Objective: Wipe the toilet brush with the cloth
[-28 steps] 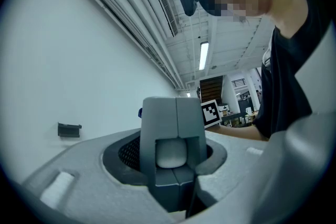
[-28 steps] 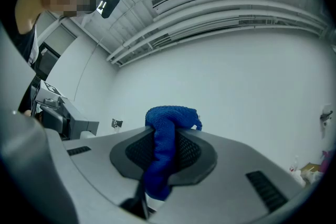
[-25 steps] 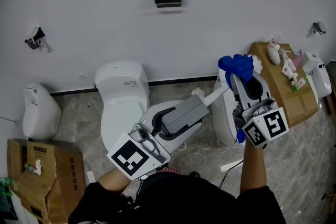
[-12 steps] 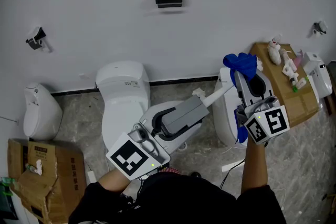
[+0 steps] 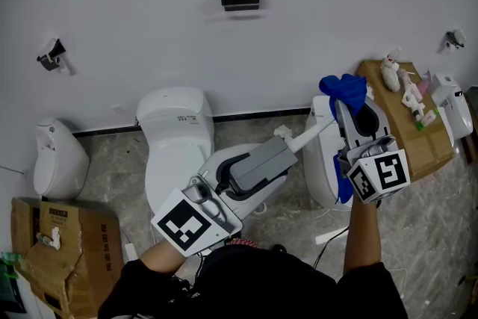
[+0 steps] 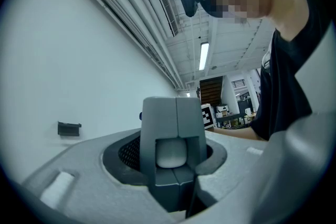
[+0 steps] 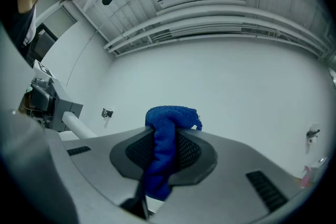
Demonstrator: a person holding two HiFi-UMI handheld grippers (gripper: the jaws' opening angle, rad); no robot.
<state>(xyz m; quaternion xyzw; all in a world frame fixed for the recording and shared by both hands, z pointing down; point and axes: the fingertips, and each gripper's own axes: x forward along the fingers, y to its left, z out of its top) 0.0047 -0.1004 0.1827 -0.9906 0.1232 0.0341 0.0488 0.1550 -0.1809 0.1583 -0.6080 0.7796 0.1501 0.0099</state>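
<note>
Probably a mock bathroom in a lab: several toilets (image 5: 175, 134) beside cardboard boxes (image 5: 71, 239), bare ceiling ducts (image 6: 157, 5).

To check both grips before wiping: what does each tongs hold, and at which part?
Left tongs grip the toilet brush near the end of its white handle. Right tongs grip the blue cloth by its middle.

bright, even light from ceiling tubes (image 6: 203, 55); fisheye edges dark.
</note>
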